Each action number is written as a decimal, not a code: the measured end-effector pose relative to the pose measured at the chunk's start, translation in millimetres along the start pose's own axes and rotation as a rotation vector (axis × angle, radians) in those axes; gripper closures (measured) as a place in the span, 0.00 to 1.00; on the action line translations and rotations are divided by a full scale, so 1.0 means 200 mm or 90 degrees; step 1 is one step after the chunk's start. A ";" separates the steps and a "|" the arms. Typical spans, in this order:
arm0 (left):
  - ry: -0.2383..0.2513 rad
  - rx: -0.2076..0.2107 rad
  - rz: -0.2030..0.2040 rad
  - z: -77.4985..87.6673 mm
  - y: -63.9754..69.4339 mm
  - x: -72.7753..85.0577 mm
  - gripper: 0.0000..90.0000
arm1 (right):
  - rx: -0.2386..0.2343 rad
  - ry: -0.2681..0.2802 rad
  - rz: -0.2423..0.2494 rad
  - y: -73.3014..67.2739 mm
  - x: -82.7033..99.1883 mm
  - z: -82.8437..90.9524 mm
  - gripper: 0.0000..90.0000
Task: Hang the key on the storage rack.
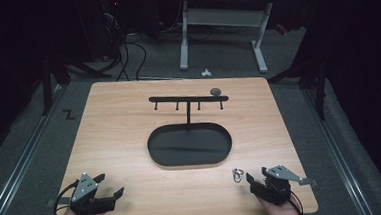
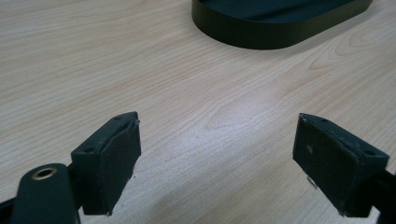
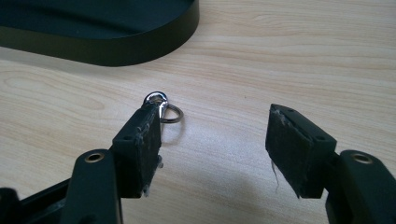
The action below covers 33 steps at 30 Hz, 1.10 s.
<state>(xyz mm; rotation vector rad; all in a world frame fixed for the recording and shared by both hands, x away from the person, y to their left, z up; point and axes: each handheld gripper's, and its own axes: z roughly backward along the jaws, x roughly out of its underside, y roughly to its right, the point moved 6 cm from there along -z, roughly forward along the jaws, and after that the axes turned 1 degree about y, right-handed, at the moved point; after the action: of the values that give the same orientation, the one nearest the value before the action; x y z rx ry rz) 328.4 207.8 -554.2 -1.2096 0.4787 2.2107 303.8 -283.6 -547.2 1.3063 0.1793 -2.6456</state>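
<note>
2 hand-held grippers rest at the near edge of the desk (image 1: 129, 116), 1 at each corner, and both stand wide open with nothing between their pads. The left hand-held gripper (image 1: 106, 190) has bare wood ahead of it. The right hand-held gripper (image 1: 255, 178) sits just right of a small metal clip (image 1: 238, 174), the thing nearest to any jaw.

In the right gripper view the clip (image 3: 162, 106) lies flat on the wood, partly hidden behind the tip of the left jaw, with its split ring showing beside that tip. It lies near the rim of the black oval tray (image 1: 189, 145), apart from it. Whether the jaw tip touches the clip I cannot tell.

By its look the clip is light, stiff and shiny, so it will likely be slippery and apt to skate across the smooth desk when nudged. It lies very low, so the pads would have to come down almost to the wood. The best hold is probably across the thicker clasp body, not the thin ring, which could swivel or slip out.

From the tray rises a stand with a crossbar (image 1: 188, 98) carrying 4 short pegs; a small grey lump (image 1: 215, 91) sits by its right end.

No brand, label or writing can be read anywhere.
</note>
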 end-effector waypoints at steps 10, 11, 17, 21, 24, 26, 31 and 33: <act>0.003 -0.007 0.003 0.00 -0.01 0.00 0.17 | 0.009 -0.002 0.004 0.00 0.00 0.00 0.41; 0.003 -0.009 0.002 0.00 -0.01 0.00 0.17 | 0.009 -0.002 0.004 0.00 0.00 0.00 0.41; 0.008 -0.013 0.008 0.01 -0.02 0.00 0.17 | 0.009 -0.008 0.012 -0.01 0.00 0.00 0.42; 0.004 -0.012 0.006 0.01 -0.01 0.00 0.17 | 0.001 -0.009 0.007 -0.02 -0.01 0.00 0.45; 0.005 -0.011 0.005 0.01 -0.01 0.00 0.17 | 0.001 -0.008 0.002 -0.02 -0.01 0.01 0.45; 0.007 -0.010 0.006 0.01 -0.01 0.00 0.17 | 0.004 -0.009 0.004 -0.03 -0.01 0.01 0.45; 0.011 -0.009 0.004 0.00 -0.01 -0.01 0.17 | -0.004 -0.015 0.015 -0.05 0.00 0.02 0.45; 0.012 -0.008 0.003 -0.01 -0.01 -0.02 0.17 | -0.006 -0.025 0.018 -0.06 0.01 0.01 0.45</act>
<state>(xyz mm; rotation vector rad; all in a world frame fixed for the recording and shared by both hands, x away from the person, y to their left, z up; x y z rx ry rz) 332.5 206.4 -552.1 -1.2372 0.4764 2.2120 298.9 -272.7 -546.4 1.2447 0.1653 -2.6411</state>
